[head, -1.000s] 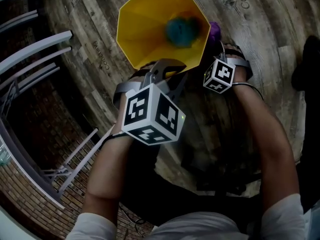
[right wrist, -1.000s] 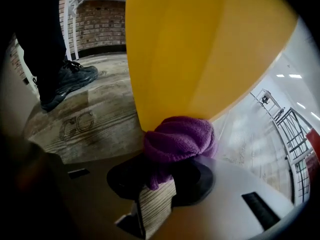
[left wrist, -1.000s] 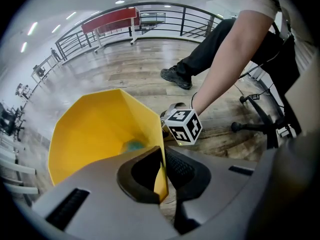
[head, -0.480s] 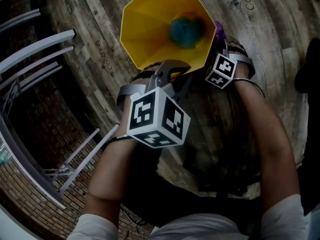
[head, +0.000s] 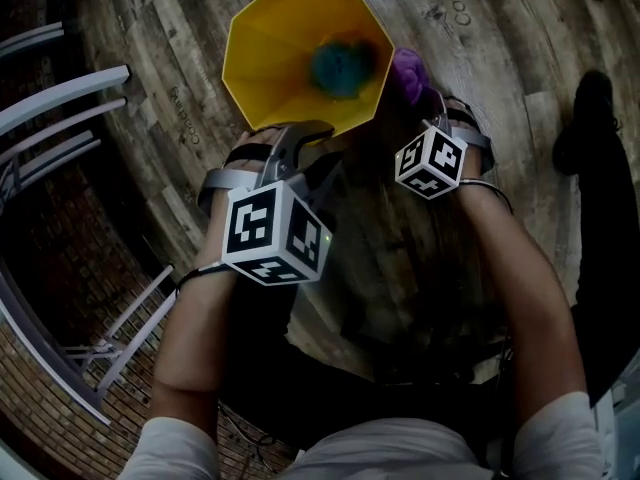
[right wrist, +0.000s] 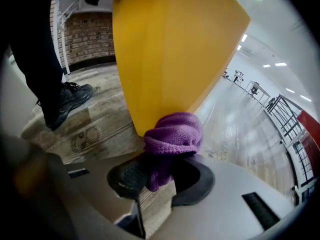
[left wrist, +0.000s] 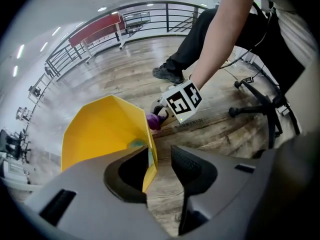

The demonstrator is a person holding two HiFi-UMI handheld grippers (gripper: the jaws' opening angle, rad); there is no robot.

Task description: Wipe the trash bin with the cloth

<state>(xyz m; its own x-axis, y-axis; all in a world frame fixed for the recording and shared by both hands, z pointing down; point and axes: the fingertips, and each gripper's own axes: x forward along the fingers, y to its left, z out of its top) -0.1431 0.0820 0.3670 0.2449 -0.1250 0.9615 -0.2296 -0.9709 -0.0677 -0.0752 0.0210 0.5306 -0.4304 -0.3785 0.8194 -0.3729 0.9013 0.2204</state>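
**A:** Left gripper (left wrist: 161, 158) view: the jaws have just been opening. They're apart now, with the bin (left wrist: 107, 134) rim between them and nothing squeezing it.

**B:** And the right gripper (right wrist: 162, 176)?

**A:** Its own view shows it clamped on the purple cloth (right wrist: 174, 134), right against the bin's outer wall. That's all the bin you get there.

**B:** The head view looks inside: a blurred teal lump (head: 340, 65) at the bottom. The bin sits on the wood floor (head: 500, 28), with a gripper on each side.
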